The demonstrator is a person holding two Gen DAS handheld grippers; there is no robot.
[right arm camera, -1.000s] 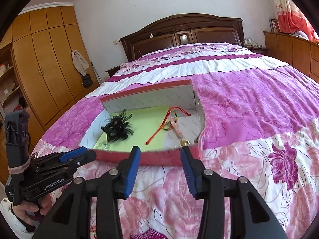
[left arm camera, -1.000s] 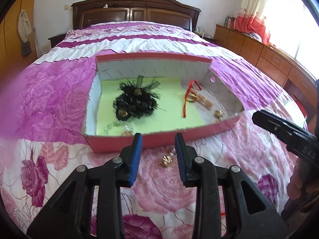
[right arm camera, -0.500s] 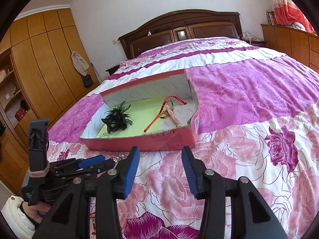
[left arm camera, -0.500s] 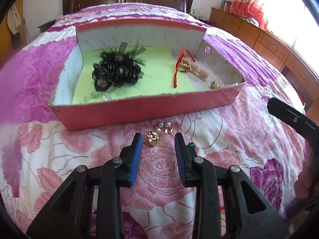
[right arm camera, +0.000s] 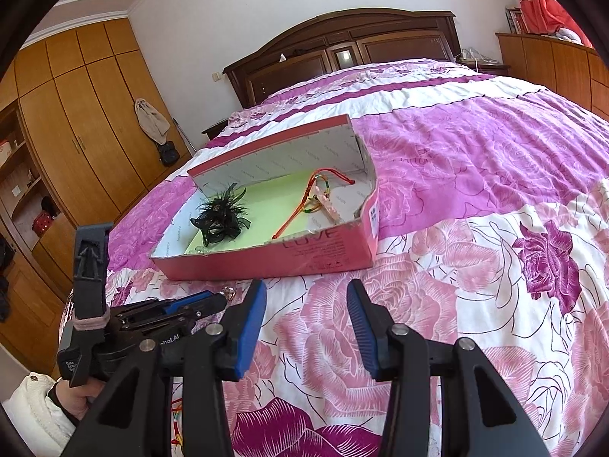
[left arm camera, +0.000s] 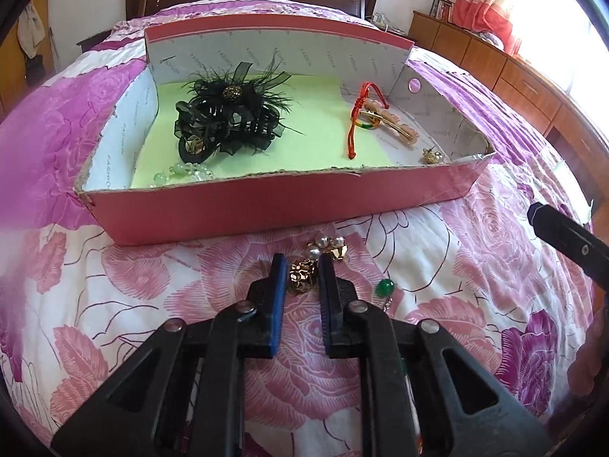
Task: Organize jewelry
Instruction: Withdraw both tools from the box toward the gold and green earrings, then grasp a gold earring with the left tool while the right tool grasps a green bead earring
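A crumpled gold earring [left arm camera: 302, 280] lies on the floral bedspread in front of the pink box [left arm camera: 266, 205]. My left gripper [left arm camera: 302, 266] is closing on it, the blue pads at its sides. A pearl-and-gold earring [left arm camera: 331, 245] and a green bead earring [left arm camera: 385, 288] lie close by. Inside the box are a black feathered hair clip [left arm camera: 228, 122], a red cord bracelet [left arm camera: 356, 122], a pink hair clip [left arm camera: 392, 125], a small gold earring [left arm camera: 432, 157] and clear beads [left arm camera: 182, 173]. My right gripper [right arm camera: 306, 304] hovers open over the bedspread with nothing between its fingers, short of the box [right arm camera: 266, 262].
The left gripper [right arm camera: 190, 304] shows at the lower left of the right wrist view, held by a hand in a white sleeve [right arm camera: 34, 415]. Wardrobes [right arm camera: 76, 133] stand left of the bed, a dark headboard [right arm camera: 342, 49] at the far end, low cabinets [left arm camera: 495, 72] on the right.
My left gripper has dropped toward the bedspread and come up to the earrings, and its jaws have narrowed around the gold one. The right gripper has sunk a little nearer the box.
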